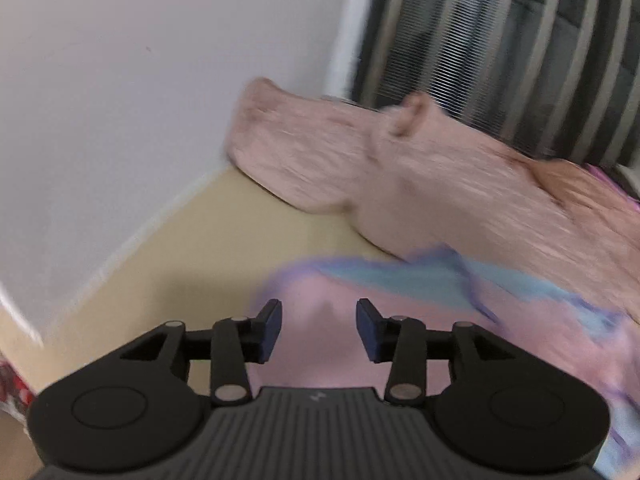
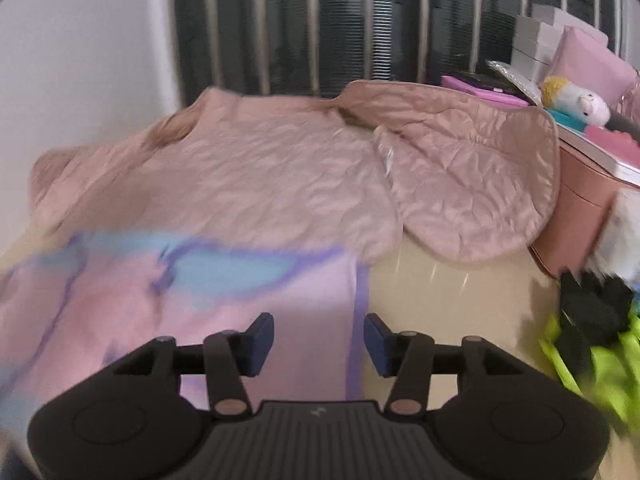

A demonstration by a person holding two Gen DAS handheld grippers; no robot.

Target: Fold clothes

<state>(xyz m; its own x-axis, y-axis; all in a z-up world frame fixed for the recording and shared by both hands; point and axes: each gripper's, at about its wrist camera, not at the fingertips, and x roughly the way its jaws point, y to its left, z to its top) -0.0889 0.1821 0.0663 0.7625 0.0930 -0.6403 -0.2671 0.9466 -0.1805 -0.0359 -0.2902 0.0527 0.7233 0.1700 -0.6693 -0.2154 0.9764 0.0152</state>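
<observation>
A pastel garment in pink, blue and purple (image 1: 400, 292) (image 2: 168, 296) lies on the beige table (image 1: 200, 240) (image 2: 448, 280), close in front of both grippers. Behind it a dusty-pink quilted jacket (image 1: 420, 168) (image 2: 280, 168) is spread out, one sleeve (image 2: 476, 184) folded over to the right. My left gripper (image 1: 319, 328) hovers over the garment's left part, jaws open, pads pressing on nothing. My right gripper (image 2: 319, 344) stands open over the garment's right edge, where a purple hem (image 2: 358, 320) runs between the fingers. Both views are motion-blurred.
A white wall (image 1: 120, 100) borders the table's left side and a barred window (image 2: 320, 28) runs along the back. At the right stand a pink box (image 2: 576, 216), a plush bird (image 2: 576, 100), stacked white boxes (image 2: 536, 44) and a black and neon-green item (image 2: 592, 340).
</observation>
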